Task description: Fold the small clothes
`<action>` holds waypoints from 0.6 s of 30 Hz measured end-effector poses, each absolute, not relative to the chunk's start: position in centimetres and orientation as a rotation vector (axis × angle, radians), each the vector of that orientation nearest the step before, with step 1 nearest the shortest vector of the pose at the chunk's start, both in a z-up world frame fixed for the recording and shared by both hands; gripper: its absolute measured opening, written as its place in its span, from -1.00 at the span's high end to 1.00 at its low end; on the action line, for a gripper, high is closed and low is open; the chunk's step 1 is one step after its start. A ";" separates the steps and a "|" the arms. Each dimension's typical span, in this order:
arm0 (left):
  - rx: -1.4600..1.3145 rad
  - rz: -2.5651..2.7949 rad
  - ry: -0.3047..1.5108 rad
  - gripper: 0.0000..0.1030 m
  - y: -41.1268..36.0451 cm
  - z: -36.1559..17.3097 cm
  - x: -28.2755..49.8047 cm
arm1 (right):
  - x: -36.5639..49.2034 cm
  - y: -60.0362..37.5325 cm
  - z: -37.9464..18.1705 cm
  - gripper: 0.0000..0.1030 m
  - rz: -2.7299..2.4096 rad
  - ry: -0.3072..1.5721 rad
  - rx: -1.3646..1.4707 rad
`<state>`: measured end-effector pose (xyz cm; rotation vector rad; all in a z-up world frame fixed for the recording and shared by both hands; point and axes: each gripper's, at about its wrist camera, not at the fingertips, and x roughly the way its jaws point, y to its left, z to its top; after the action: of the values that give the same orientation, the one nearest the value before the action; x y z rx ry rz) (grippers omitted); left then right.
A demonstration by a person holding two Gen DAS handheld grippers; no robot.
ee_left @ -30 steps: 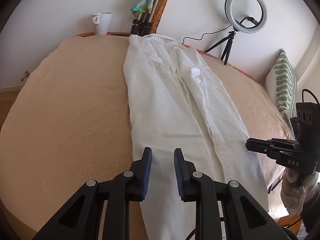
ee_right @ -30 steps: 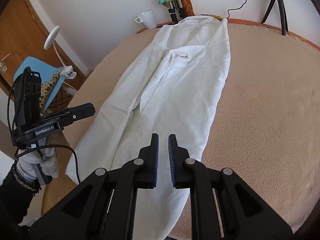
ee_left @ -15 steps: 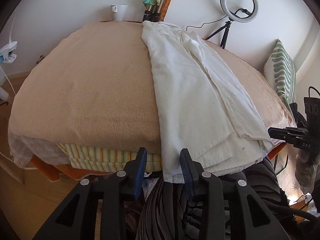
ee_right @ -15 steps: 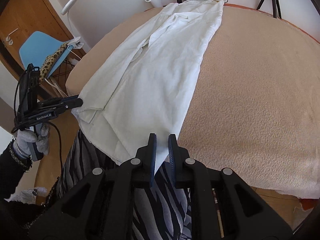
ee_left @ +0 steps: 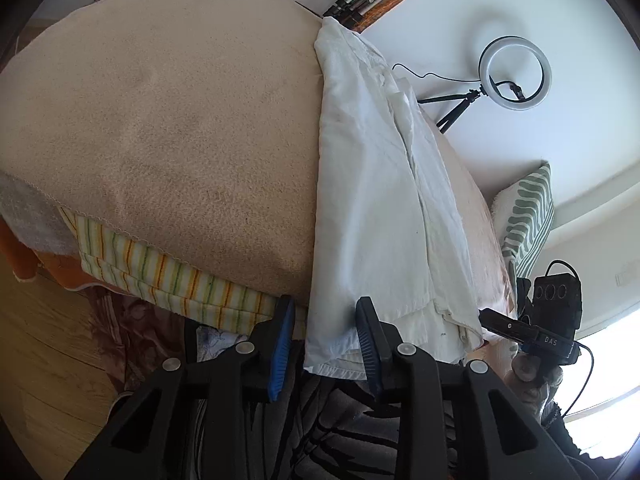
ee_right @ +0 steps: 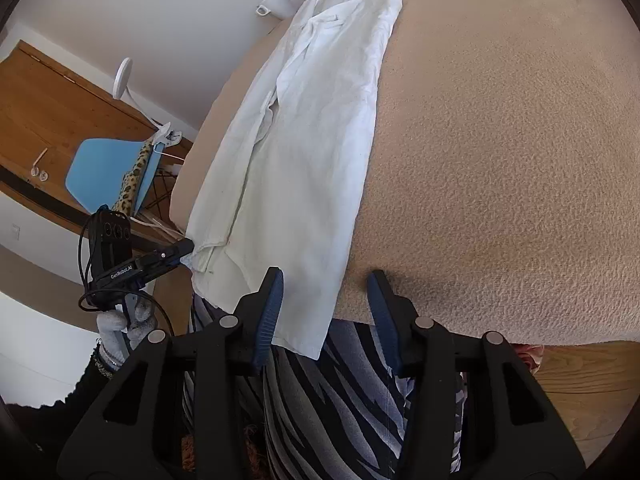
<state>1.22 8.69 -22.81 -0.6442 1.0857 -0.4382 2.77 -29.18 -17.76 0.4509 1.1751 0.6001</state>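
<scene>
White trousers (ee_left: 372,184) lie stretched lengthwise on a beige blanket-covered table (ee_left: 168,120), the leg hems hanging over the near edge. They also show in the right wrist view (ee_right: 304,152). My left gripper (ee_left: 324,340) is open, its jaws either side of the hanging hem's left corner, not closed on it. My right gripper (ee_right: 326,308) is open, with the hem's right corner between its jaws. Each gripper shows in the other's view: the right one (ee_left: 508,326) and the left one (ee_right: 176,250), both at the hem.
A white mug (ee_right: 276,2), a ring light on a tripod (ee_left: 514,72) and a striped cushion (ee_left: 528,216) stand beyond the table. A blue chair (ee_right: 108,168) is at the left. The person's zebra-striped clothing (ee_right: 340,400) is below the table edge.
Both grippers have pulled back from above the trousers to the near table edge and dropped to the hanging hem. Both have opened wider, the right from nearly shut.
</scene>
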 end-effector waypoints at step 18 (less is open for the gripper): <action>-0.608 -0.489 1.053 0.89 7.3 -17.1 4.6 | 4.4 -30.7 -17.4 0.82 0.732 1.136 0.807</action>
<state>4.60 7.34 -17.12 -0.6082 1.0530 -0.4887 4.41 -30.66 -17.36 0.8066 1.1360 0.7323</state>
